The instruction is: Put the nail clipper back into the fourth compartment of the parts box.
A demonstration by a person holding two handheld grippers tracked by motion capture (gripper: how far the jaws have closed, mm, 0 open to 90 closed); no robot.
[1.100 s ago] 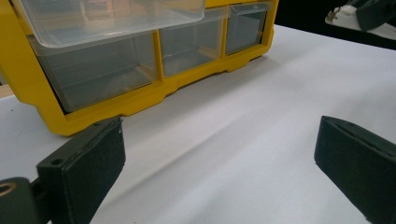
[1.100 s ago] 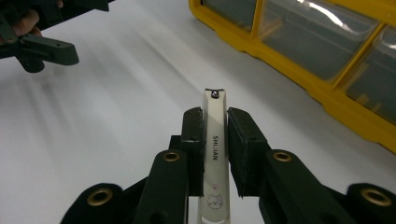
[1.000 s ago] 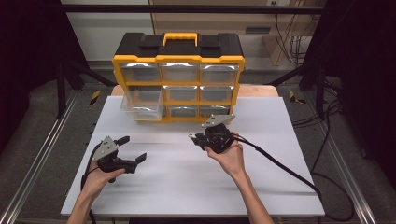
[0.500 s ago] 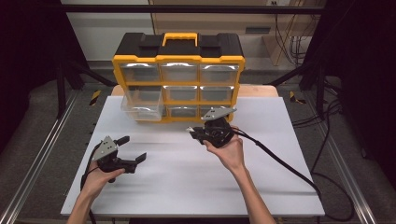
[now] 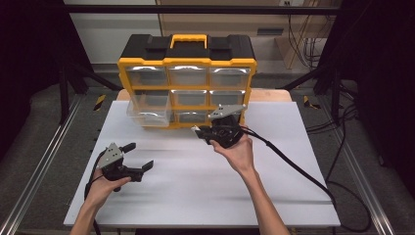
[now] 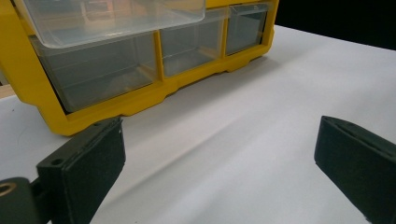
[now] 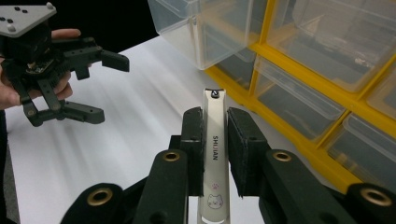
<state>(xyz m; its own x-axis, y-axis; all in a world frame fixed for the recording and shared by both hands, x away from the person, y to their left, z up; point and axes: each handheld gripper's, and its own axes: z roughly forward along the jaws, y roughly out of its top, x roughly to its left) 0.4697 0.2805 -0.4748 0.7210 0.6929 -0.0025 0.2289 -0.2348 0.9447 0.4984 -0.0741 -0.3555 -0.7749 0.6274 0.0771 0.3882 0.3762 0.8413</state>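
Note:
A silver nail clipper [image 7: 215,140] with a small cartoon face stands upright between the pads of my right gripper [image 7: 215,119], which is shut on it. From above, that gripper [image 5: 199,131] hovers just in front of the bottom row of a yellow and black drawer organizer [image 5: 187,62], with the clipper [image 5: 195,129] pointing left. A clear drawer [image 5: 148,105] in the organizer's middle row, left side, is pulled out. My left gripper [image 5: 139,155] rests low over the white table's left part, jaws wide open and empty. From its own camera [image 6: 219,154] it faces the organizer's bottom drawers.
The white table [image 5: 195,196] has bare room in front and to the right. A black cable [image 5: 293,166] trails from the right gripper across the table to the right edge. Metal rails and dark floor flank the table.
My right hand has lifted a little with the nail clipper, staying in front of the organizer. The left gripper has kept still.

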